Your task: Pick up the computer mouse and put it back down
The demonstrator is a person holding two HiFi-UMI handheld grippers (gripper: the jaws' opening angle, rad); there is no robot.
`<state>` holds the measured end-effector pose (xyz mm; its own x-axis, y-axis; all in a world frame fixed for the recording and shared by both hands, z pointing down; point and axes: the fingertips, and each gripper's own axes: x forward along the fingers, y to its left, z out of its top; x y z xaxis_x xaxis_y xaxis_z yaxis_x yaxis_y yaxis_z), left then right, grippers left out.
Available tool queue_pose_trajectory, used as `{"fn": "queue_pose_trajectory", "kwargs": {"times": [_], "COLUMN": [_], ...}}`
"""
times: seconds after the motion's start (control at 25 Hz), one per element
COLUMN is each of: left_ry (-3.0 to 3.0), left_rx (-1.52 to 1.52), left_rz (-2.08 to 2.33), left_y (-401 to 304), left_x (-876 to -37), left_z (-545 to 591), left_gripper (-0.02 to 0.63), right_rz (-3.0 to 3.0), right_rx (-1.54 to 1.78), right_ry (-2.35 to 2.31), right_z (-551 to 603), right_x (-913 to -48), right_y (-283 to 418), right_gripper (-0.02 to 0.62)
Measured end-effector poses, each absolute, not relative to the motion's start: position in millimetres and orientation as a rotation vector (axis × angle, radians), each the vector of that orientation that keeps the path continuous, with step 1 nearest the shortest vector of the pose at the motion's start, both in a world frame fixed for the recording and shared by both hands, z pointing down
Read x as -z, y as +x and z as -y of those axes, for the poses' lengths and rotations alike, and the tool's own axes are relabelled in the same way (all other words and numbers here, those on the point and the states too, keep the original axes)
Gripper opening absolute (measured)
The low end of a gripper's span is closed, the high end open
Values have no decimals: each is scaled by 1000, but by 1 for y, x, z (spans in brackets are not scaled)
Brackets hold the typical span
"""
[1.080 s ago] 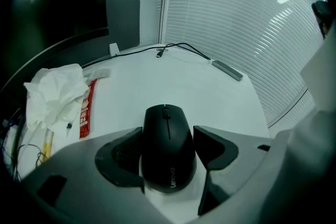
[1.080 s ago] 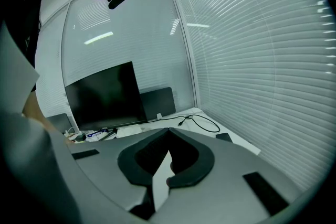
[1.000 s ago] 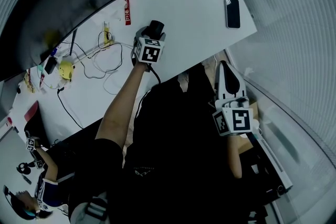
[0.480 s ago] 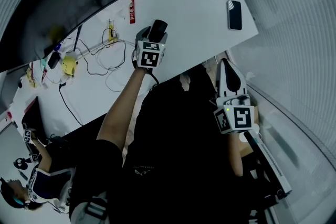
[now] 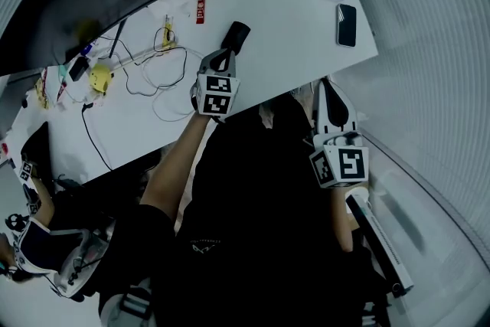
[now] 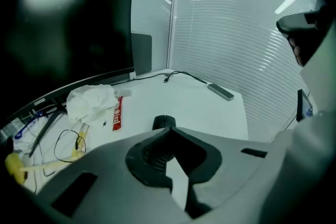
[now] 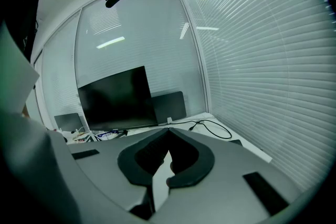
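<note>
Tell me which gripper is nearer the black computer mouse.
Left. The left gripper, jaws just closed on nothing, sits just short of the mouse over the desk; the right gripper hangs off the desk's edge, far away.

item: 1 computer mouse (image 5: 236, 37)
look: black, matte, low rounded shell, longer than wide; no markings can be made out
pose: flat on its base, right way up; long axis runs diagonally in the head view
place: on the white desk (image 5: 285, 25), in a bare patch at roughly mid-depth
state: resting free on the surface
visibility: whole outline in the head view; only its upper part shows in the left gripper view
cable: cannot tell
</note>
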<state>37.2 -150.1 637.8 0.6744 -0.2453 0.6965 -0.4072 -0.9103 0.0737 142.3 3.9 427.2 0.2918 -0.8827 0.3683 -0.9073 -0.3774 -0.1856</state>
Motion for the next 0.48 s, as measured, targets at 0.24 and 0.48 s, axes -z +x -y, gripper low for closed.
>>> {"fn": "queue_pose_trajectory", "kwargs": {"times": [0.24, 0.48], "left_ry": [2666, 2674], "left_rx": [-890, -737], "left_rz": [598, 677], "left_y": [18, -4], "left_x": [-600, -557], "left_z": [144, 150], "left_gripper": [8, 8], "right_rz": [1806, 1913], "right_rx": [-642, -637], "right_ry": [2392, 2315], "right_z": [6, 24], "right_x": [-428, -428], "right_y": [123, 104], "right_gripper": [-2, 0]}}
